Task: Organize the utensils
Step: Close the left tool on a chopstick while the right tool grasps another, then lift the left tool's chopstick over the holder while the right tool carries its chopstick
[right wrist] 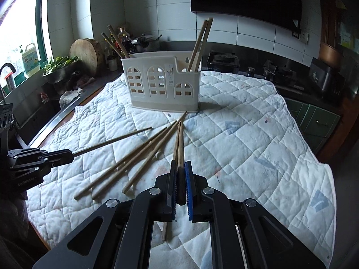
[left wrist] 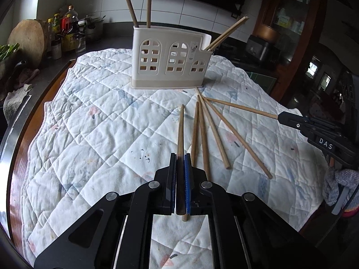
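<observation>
Left gripper clamps one brown wooden chopstick; right gripper clamps another chopstick. Both held before the cream plastic holder; loose chopsticks between.

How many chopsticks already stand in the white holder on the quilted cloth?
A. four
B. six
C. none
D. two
A: the holder has two chopsticks upright in its left end and two more leaning out of its right end; the rest lie on the cloth or sit in the grippers.
</observation>
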`<state>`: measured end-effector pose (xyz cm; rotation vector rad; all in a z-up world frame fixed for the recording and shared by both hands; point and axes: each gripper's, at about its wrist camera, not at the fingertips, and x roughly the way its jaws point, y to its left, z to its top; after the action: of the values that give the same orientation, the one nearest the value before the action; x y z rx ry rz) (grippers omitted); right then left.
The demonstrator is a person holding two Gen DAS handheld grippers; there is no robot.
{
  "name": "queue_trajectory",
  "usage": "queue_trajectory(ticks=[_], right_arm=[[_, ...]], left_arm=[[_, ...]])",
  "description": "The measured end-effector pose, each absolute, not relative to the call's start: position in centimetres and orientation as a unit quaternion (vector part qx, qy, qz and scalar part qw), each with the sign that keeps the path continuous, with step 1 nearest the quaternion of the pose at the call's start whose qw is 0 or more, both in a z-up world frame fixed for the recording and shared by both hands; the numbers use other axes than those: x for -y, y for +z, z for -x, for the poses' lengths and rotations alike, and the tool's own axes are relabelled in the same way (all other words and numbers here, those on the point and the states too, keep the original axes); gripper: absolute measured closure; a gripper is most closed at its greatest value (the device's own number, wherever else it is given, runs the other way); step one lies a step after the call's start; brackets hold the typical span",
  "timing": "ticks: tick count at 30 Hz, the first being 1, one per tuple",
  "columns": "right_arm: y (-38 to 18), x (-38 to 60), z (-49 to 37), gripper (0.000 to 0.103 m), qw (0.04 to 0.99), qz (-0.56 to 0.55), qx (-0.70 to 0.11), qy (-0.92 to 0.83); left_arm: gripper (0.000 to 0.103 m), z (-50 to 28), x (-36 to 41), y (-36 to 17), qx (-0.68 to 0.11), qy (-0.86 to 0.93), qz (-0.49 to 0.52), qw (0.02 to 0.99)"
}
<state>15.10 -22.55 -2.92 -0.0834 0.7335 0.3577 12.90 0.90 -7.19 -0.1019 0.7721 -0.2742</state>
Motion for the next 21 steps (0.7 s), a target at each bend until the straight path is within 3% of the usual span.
queue_trajectory(ticks=[21], right_arm=[[11.1, 21.0, -19.8, 0.096, 0.942, 0.068, -0.265, 0.195]], left_arm=[[0.098, -18.0, -1.8, 2.2, -0.335, -0.166, 0.03, 0.927]])
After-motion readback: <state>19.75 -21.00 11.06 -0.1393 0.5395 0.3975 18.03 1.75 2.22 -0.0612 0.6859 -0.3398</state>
